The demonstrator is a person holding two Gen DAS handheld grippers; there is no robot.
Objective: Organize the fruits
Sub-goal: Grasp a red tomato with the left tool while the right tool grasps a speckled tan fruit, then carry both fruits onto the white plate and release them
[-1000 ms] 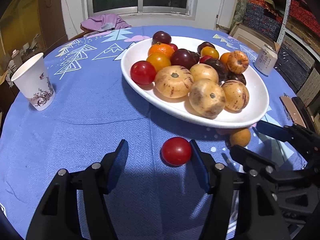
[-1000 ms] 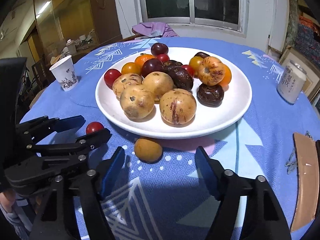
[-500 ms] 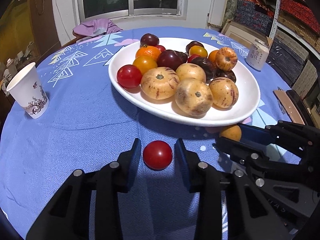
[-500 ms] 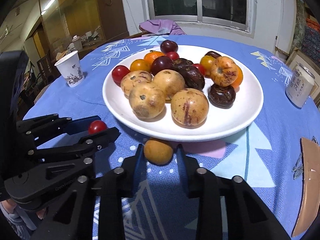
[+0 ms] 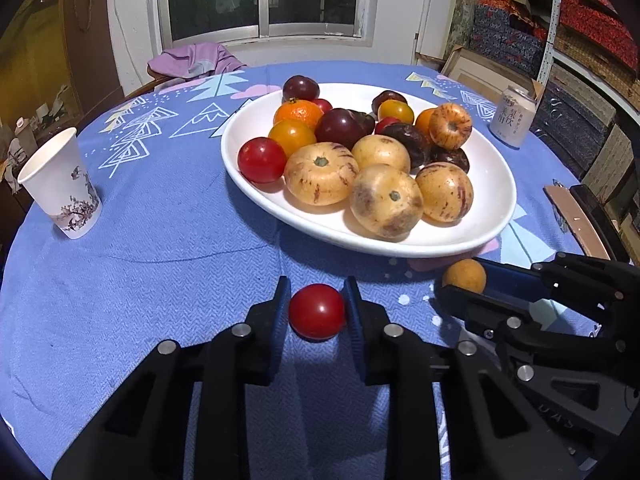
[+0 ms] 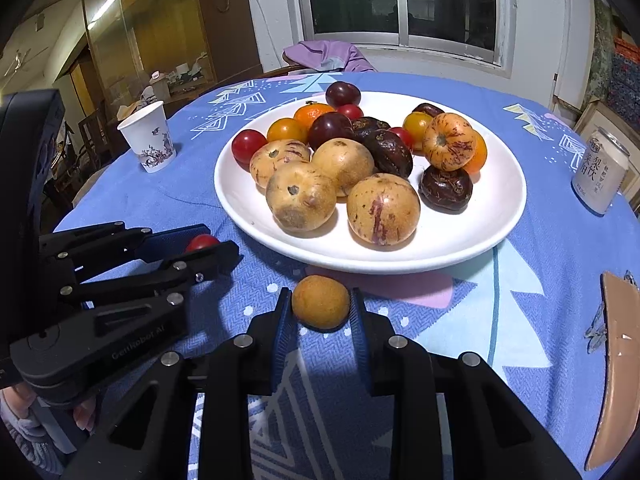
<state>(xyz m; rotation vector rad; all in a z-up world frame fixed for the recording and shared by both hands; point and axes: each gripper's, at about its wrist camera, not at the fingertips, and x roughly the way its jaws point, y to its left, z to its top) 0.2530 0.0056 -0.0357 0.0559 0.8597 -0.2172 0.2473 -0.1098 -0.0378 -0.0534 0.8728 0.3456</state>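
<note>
My left gripper [image 5: 316,300] is shut on a red tomato [image 5: 317,317] that sits on the blue tablecloth in front of the white plate [image 5: 496,216]. My right gripper [image 6: 320,306] is shut on a small orange-brown round fruit [image 6: 320,301], also on the cloth just below the plate's [image 6: 500,224] front rim. The plate holds several fruits: tan striped melons, red and yellow tomatoes, dark plums and an orange. Each gripper shows in the other's view, the right one [image 5: 472,276] with its fruit [image 5: 464,276], the left one [image 6: 200,240] with the tomato [image 6: 202,242].
A paper cup [image 5: 60,184] stands at the left of the table; it also shows in the right wrist view [image 6: 149,136]. A drink can [image 5: 513,116] stands at the right, likewise in the right wrist view [image 6: 600,172]. A brown flat object [image 6: 616,360] lies at the right table edge.
Both grippers have closed from wide open onto their fruits, the left on the red tomato and the right on the orange-brown fruit. Both have also moved slightly forward.
</note>
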